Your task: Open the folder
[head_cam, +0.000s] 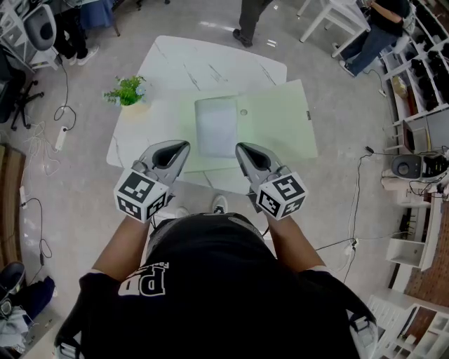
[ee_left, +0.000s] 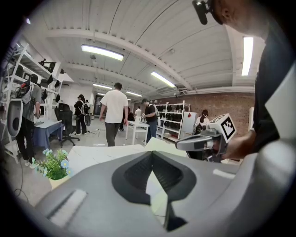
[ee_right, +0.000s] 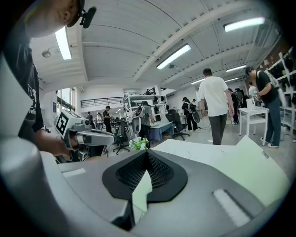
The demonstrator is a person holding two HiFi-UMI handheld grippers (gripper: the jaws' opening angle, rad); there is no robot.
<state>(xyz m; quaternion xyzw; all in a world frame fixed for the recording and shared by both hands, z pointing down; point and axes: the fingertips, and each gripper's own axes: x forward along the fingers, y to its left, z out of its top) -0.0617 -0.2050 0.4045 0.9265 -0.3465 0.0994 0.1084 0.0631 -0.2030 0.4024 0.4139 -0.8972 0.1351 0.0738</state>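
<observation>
A pale green folder point(head_cam: 280, 123) lies spread flat on the white table point(head_cam: 210, 63), with a greyish sheet point(head_cam: 216, 126) at its middle. My left gripper point(head_cam: 184, 146) hovers at the folder's near edge, shut, nothing between its jaws. My right gripper point(head_cam: 240, 147) hangs beside it at the same edge, also shut and empty. In the left gripper view the left gripper's point(ee_left: 150, 152) jaws meet over the folder point(ee_left: 159, 143), and the right gripper point(ee_left: 203, 141) shows at the right. In the right gripper view the right gripper point(ee_right: 147, 152) points across the folder point(ee_right: 249, 166), with the left gripper point(ee_right: 85, 135) at the left.
A small potted plant point(head_cam: 126, 91) stands at the table's left side, also visible as the plant point(ee_left: 55, 164) and the plant point(ee_right: 140, 144). People stand and walk beyond the table point(head_cam: 249, 17). Shelves point(head_cam: 421, 63) line the right wall; cables and office chairs lie on the floor at left.
</observation>
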